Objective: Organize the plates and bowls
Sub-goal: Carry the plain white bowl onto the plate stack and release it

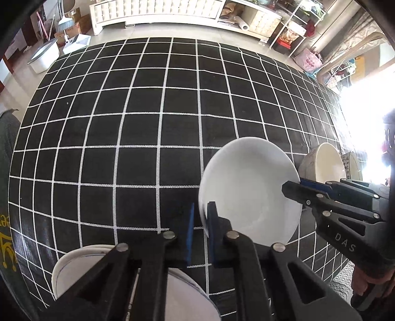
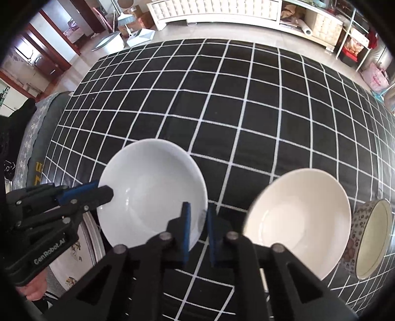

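A white deep plate (image 1: 246, 187) (image 2: 150, 192) rests on the black checked tablecloth (image 1: 148, 123). My left gripper (image 1: 202, 210) is shut on its left rim; the right wrist view shows it (image 2: 105, 188) reaching in from the left. The right gripper (image 2: 198, 207) is shut on the opposite rim and appears (image 1: 295, 186) at the right of the left wrist view. Both point steeply down. A cream bowl (image 2: 298, 222) (image 1: 328, 163) stands just right of the plate. Beside the cream bowl is a flower-patterned bowl (image 2: 370, 237).
A stack of patterned plates (image 1: 74, 266) (image 2: 74, 266) lies at the near left, partly under the left gripper. A hand (image 2: 34, 291) holds that gripper. Beyond the table's far edge are a white cabinet (image 1: 158, 12), a tub (image 1: 44, 55) and wire shelves (image 1: 296, 24).
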`<action>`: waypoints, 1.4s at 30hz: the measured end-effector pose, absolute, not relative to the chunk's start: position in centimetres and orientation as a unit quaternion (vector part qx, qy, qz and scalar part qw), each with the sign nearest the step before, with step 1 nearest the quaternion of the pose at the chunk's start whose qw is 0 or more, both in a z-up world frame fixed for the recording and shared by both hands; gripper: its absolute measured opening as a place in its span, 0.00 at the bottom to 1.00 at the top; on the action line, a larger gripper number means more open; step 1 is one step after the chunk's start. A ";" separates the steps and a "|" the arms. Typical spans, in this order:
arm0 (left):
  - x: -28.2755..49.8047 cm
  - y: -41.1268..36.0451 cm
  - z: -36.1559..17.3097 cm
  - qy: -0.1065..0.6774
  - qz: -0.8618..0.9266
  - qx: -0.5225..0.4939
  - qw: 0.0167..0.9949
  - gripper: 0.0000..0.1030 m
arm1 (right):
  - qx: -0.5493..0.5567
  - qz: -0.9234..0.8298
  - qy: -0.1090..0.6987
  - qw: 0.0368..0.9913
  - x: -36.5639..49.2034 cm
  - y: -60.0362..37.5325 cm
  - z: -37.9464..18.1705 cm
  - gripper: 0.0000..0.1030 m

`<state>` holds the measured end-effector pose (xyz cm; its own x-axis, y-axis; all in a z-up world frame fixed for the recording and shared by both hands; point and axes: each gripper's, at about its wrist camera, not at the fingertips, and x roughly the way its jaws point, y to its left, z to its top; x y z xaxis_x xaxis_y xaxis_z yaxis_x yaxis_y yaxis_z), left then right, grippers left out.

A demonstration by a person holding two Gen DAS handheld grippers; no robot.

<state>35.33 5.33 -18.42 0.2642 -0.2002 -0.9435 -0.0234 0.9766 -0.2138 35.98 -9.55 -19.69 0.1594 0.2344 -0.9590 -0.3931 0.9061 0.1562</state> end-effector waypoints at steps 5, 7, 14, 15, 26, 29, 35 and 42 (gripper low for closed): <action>34.7 5.2 -18.4 0.597 -0.041 -0.089 0.797 0.05 | -0.030 0.217 0.629 0.746 36.2 -10.2 -19.8 0.08; 34.2 5.2 -18.3 0.597 -0.040 -0.086 0.797 0.05 | -0.029 0.218 0.627 0.747 35.8 -10.3 -19.5 0.07; 32.5 4.2 -16.2 0.589 -0.036 -0.055 0.805 0.05 | -0.030 0.218 0.614 0.758 33.9 -10.3 -18.1 0.07; 32.3 4.1 -16.0 0.590 -0.038 -0.055 0.805 0.05 | -0.027 0.218 0.613 0.759 33.8 -10.4 -18.0 0.07; 28.4 0.4 -14.3 0.586 -0.055 -0.039 0.807 0.05 | -0.006 0.202 0.607 0.768 30.0 -12.8 -16.9 0.07; 27.0 -0.6 -14.4 0.589 -0.060 -0.037 0.805 0.05 | -0.004 0.197 0.609 0.768 29.1 -13.4 -16.9 0.07; 24.6 -2.0 -14.8 0.592 -0.067 -0.041 0.802 0.05 | 0.002 0.186 0.614 0.767 26.6 -15.2 -17.0 0.07; 23.3 -2.6 -16.0 0.604 -0.070 -0.046 0.793 0.05 | 0.004 0.181 0.625 0.760 24.7 -16.2 -18.0 0.07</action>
<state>23.31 -2.61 -16.02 0.2615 -0.1668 -0.9507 0.0554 0.9859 -0.1577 24.68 -16.22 -17.99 0.1540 0.2804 -0.9475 -0.2708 0.9342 0.2324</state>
